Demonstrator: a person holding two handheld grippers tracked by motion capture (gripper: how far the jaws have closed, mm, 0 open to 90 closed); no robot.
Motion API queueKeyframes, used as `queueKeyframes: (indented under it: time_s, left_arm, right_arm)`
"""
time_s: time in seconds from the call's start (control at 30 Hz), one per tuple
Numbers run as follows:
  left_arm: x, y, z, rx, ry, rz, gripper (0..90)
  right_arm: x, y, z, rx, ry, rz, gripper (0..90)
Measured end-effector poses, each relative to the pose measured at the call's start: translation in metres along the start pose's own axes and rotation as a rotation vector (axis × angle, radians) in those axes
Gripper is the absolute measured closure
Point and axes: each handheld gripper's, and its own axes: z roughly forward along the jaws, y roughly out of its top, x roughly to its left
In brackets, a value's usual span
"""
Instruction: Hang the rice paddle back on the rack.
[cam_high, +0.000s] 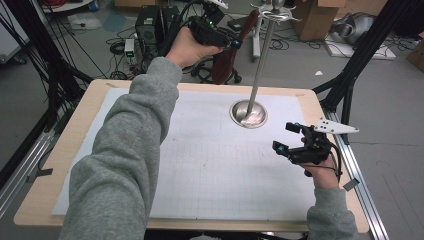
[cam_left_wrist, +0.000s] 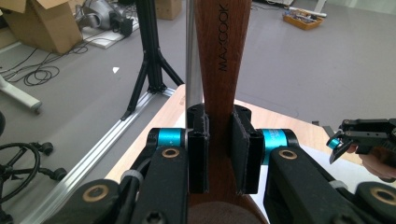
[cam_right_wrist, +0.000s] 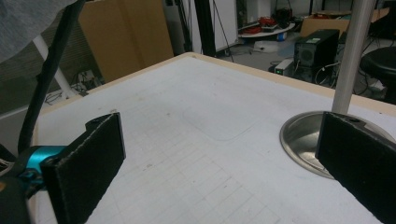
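Note:
My left gripper (cam_high: 234, 43) is raised high beyond the table's far edge, shut on a dark wooden utensil (cam_high: 226, 60) that hangs down from it. In the left gripper view the pads (cam_left_wrist: 198, 154) clamp the utensil's handle (cam_left_wrist: 219, 56), marked MAXCOOK, right beside the metal pole (cam_left_wrist: 189, 56). A steel stand (cam_high: 262, 65) with a round base (cam_high: 248, 114) and hook arms (cam_high: 276, 14) at its top rises from the mat. My right gripper (cam_high: 285, 137) stands open and holds nothing, low over the mat just right of the base (cam_right_wrist: 303, 135).
A white gridded mat (cam_high: 210, 160) covers the wooden table (cam_high: 45, 190). Black frame legs (cam_high: 350, 75) stand at the right and left edges. On the floor behind are an office chair (cam_high: 215, 75), computer towers (cam_high: 150, 25), cables and cardboard boxes (cam_high: 315, 17).

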Motion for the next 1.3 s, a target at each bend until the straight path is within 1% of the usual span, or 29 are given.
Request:
queueKeyframes:
  time_s: [0.3, 0.33, 0.37, 0.57, 0.67, 0.7, 0.97, 1.03, 1.23, 1.3]
  left_arm:
    - [0.002, -0.001, 0.007, -0.004, -0.004, -0.003, 77.9]
    - [0.002, -0.002, 0.008, -0.012, -0.003, -0.01, 77.9]
    - [0.002, -0.002, 0.008, -0.011, -0.004, -0.01, 77.9]
    - [0.002, -0.002, 0.012, -0.008, -0.007, -0.005, 77.9]
    - [0.002, -0.003, 0.015, -0.021, -0.008, -0.011, 77.9]
    - [0.003, -0.003, 0.015, -0.014, -0.011, -0.007, 77.9]
    - [0.001, -0.003, 0.022, -0.021, -0.003, -0.014, 77.9]
    - [0.002, -0.003, 0.023, -0.02, 0.001, -0.01, 77.9]
    - [0.0, -0.003, 0.029, -0.025, 0.011, -0.018, 77.8]
    - [0.0, -0.003, 0.031, -0.032, 0.014, -0.024, 77.8]
  right_arm:
    - [0.0, -0.001, -0.001, 0.002, -0.003, 0.009, 0.2]
    - [-0.001, -0.001, -0.001, 0.0, -0.003, 0.006, 0.3]
    - [-0.001, -0.001, -0.001, -0.003, -0.004, 0.001, 0.3]
    - [-0.002, -0.002, -0.002, 0.002, -0.009, 0.01, 0.3]
    - [-0.001, -0.002, -0.003, 0.003, -0.011, 0.012, 0.3]
    - [-0.001, -0.002, -0.003, 0.003, -0.011, 0.012, 0.3]
    - [-0.002, -0.003, -0.003, 0.004, -0.014, 0.012, 0.2]
    - [-0.002, -0.003, -0.003, 0.003, -0.014, 0.011, 0.3]
    - [-0.001, -0.003, -0.003, 0.003, -0.014, 0.013, 0.3]
    - [-0.001, -0.003, -0.002, 0.006, -0.013, 0.005, 0.3]
